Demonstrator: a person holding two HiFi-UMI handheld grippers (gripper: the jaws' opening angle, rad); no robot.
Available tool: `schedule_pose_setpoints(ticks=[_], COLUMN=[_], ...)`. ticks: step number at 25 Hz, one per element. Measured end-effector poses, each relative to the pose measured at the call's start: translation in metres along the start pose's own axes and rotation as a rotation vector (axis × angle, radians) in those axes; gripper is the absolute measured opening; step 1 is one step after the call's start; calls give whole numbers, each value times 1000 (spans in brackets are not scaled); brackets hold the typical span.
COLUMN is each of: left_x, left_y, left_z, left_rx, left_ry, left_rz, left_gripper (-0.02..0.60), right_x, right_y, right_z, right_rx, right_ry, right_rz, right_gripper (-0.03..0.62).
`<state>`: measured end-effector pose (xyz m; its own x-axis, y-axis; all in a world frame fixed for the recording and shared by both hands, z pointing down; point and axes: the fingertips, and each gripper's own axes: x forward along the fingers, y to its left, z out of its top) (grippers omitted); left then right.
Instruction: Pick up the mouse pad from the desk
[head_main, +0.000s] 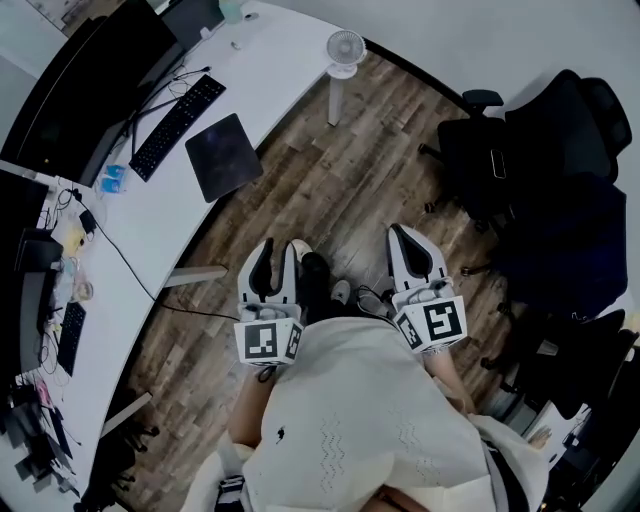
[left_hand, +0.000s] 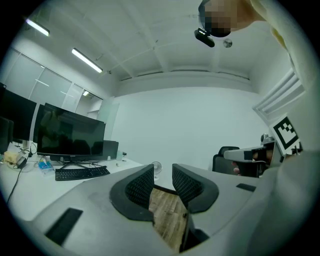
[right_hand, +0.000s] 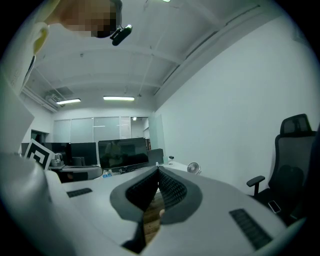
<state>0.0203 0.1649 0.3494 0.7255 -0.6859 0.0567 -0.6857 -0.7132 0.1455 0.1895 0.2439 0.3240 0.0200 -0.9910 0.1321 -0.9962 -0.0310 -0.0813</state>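
The mouse pad (head_main: 224, 155) is seen in the upper left of the head view. It is laid flat on the white desk (head_main: 150, 230), just to the right of the black keyboard (head_main: 178, 125). Its lower right side is set close along the desk's edge. It looks almost square, so no long side can be picked out, and its sides are turned at a slant in the picture.

Both grippers are held in the lower middle of the head view, over the wooden floor (head_main: 350, 170), well apart from the pad. The pad is found up and to the left of them. The left gripper (head_main: 280, 246) is nearer to it than the right gripper (head_main: 402, 236), so the left one may be better placed for the reach.

In the left gripper view, the jaws are held partly apart. Only floor is seen in the gap, so nothing is held or touched. In the right gripper view, the jaws are pressed together at the tips, and nothing is caught between them.

The pad is thin and flat, so it may be pinched most easily at the side by the desk's edge
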Motion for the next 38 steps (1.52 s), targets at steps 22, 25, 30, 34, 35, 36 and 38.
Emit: schedule_pose_setpoints(ticks=[22,25,30,34,35,36,38], left_x=[151,162,169,164,161,158,152], left_y=[111,130,163,184,188,192,200], left_z=[20,17,14,8,5,2,-7], left_rx=[-29,-27,-14,-34,-43,-52,-69], left_ry=[-10,6,12,23,28,34,50], left_rz=[74,73,88,123,136,150,183], left_gripper=[115,115,115,115,115,115,115], right_x=[190,214,251,273,277,282,291], right_y=[-11,-3,23,44,49,54,62], right_z=[50,48,49,46,45,44,41], right_rx=[-117,-110,-118,-129,-132,-133,-134], right_ry=[30,36,39,59,64,69,82], right_rz=[102,111,165,218,233,249,283], right_gripper=[2,2,2,2,2,2,2])
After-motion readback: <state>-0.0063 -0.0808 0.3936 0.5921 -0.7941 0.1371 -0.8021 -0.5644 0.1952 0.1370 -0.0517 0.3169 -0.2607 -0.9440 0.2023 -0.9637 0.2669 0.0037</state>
